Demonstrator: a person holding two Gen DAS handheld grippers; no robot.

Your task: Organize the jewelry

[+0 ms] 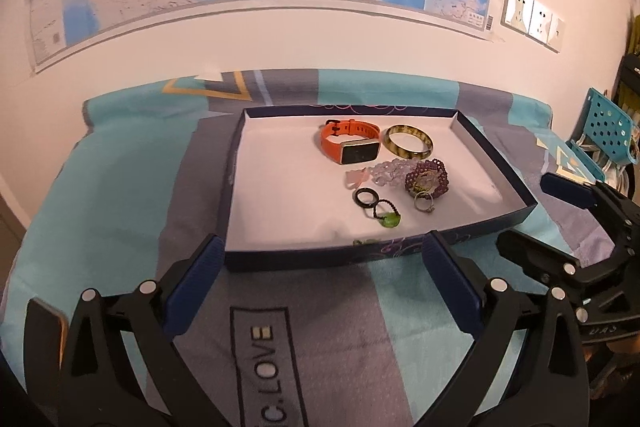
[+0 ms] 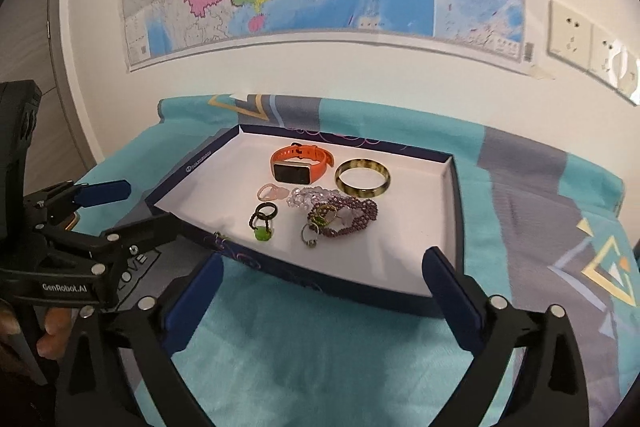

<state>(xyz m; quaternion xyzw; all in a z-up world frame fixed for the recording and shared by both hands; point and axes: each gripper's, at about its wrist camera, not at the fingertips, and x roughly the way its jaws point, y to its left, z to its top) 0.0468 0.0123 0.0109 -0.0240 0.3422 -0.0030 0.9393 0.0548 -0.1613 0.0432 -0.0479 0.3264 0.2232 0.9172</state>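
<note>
Both jaws stand wide and hold nothing: our left gripper (image 1: 320,287) and right gripper (image 2: 324,291) hover near the tray (image 1: 496,147). Jewelry clusters at its far right; the orange watch (image 1: 350,145) looks light and springy, best pinched across its strap, on the teal cloth (image 2: 320,355).

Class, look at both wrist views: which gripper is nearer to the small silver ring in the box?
Right, though only slightly. The right gripper sits at the box's near-right edge, closer to the silver ring. The left gripper waits at the near-left edge, both outside the box.
</note>
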